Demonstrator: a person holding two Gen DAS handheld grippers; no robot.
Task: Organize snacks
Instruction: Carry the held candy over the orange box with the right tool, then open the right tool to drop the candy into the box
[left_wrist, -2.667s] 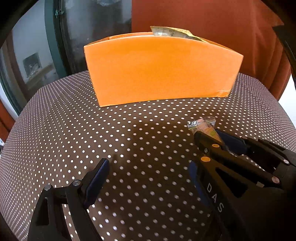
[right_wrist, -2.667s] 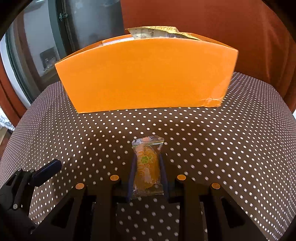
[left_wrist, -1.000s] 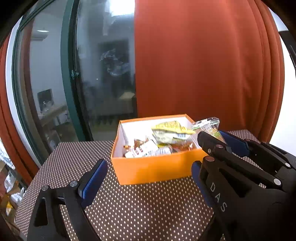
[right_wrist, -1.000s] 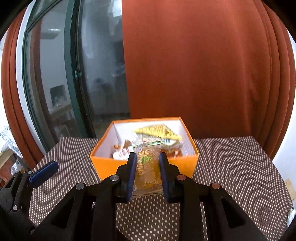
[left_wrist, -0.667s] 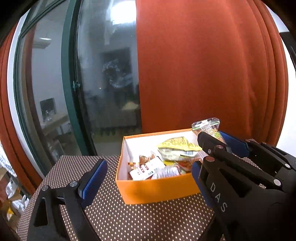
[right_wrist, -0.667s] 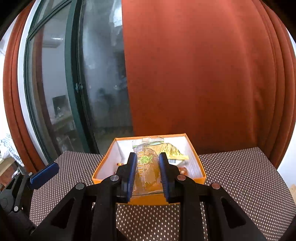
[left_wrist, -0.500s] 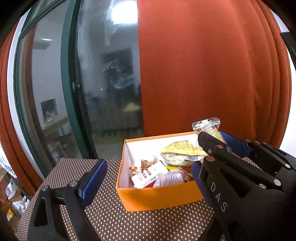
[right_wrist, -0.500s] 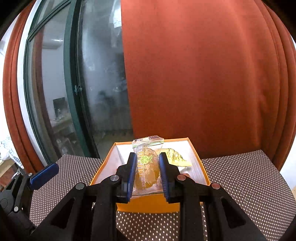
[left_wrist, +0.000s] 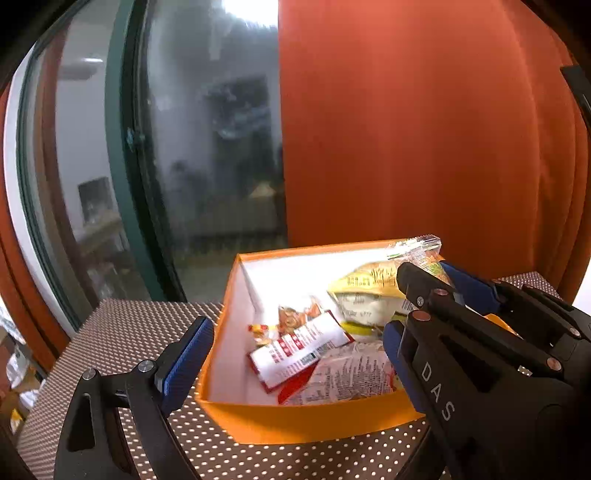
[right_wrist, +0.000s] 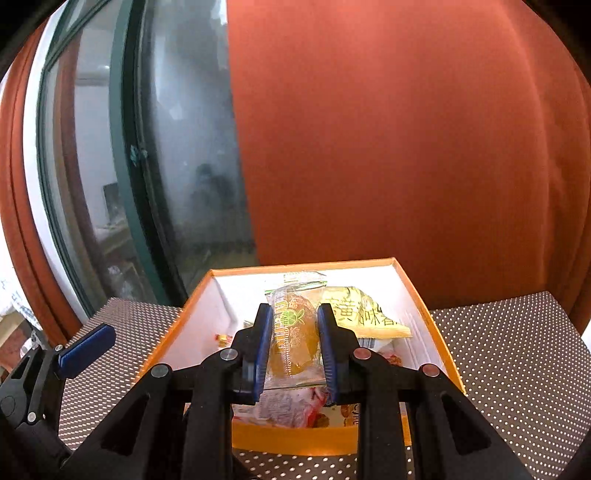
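Snacks mostly gathered already inside open orange cardboard box (right_wrist: 436, 317) on dotted brown tablecloth (right_wrist: 517, 354). One clear-wrapped orange cake (right_wrist: 293, 332) clamped in right gripper (right_wrist: 293, 341), above box centre; left gripper (left_wrist: 295, 354) spread wide, empty, at nine o'clock. Left, by judgement: release into box.

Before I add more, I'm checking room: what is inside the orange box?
The orange cardboard box holds a yellow crinkled packet, a red-and-white wrapper and a pale printed pouch. The right side is hidden by the right gripper.
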